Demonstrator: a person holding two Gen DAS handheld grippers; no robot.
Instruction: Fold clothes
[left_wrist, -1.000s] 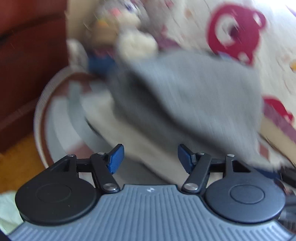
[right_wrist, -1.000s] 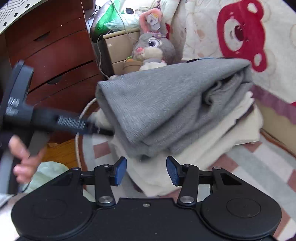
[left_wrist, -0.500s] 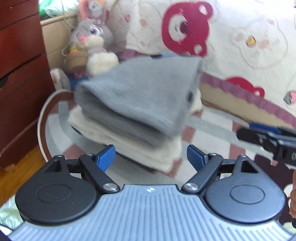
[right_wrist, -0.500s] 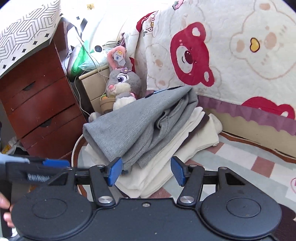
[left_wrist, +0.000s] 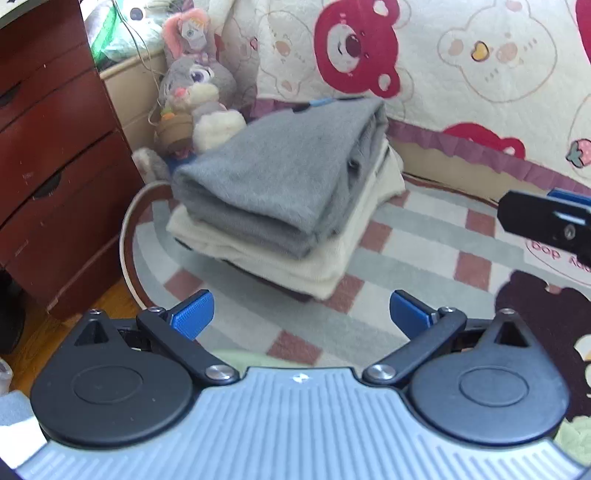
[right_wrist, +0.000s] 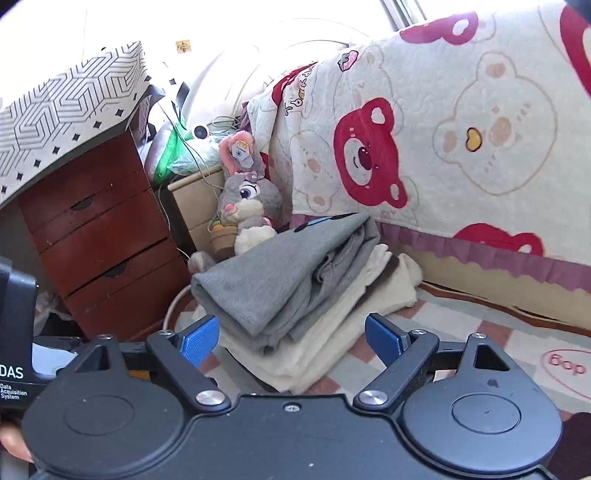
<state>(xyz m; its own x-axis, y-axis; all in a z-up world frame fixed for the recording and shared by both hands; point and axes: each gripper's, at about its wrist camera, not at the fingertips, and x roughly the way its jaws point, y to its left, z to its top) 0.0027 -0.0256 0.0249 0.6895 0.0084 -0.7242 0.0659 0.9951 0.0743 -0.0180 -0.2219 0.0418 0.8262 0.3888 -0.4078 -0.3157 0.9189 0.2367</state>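
Blue pads (left_wrist: 192, 314) tip the fingers of my left claw (left_wrist: 301, 314), and its jaws are spreading apart with nothing between them but bare rug below. My right claw (right_wrist: 291, 338) is widening too, its blue pads (right_wrist: 382, 339) empty, with the near edge of the pile of clothes showing in the gap beyond them but touching neither pad. In the left wrist view the right claw's dark finger pokes in from the right edge, apart from the pile.

Ahead of both claws sits the folded grey garment (left_wrist: 280, 177), lying on top of a folded cream garment (left_wrist: 306, 266), with a thin dark layer just visible underneath the stack. The pile rests on the checked rug (left_wrist: 417, 251) of grey, cream and brick-red squares, whose rounded edge meets the wooden floor (left_wrist: 40, 332) at my left.

Behind the pile a grey plush rabbit (right_wrist: 247, 199) with pink ears sits upright beside a beige bedside cabinet (right_wrist: 192, 206). Left of that stands a red-brown chest of drawers (right_wrist: 99, 236) under a black-and-white patterned cloth (right_wrist: 62, 107). To the right, a cream quilt (right_wrist: 480, 129) printed with red and pale bears hangs over the bed's side, its purple frill just behind the pile.
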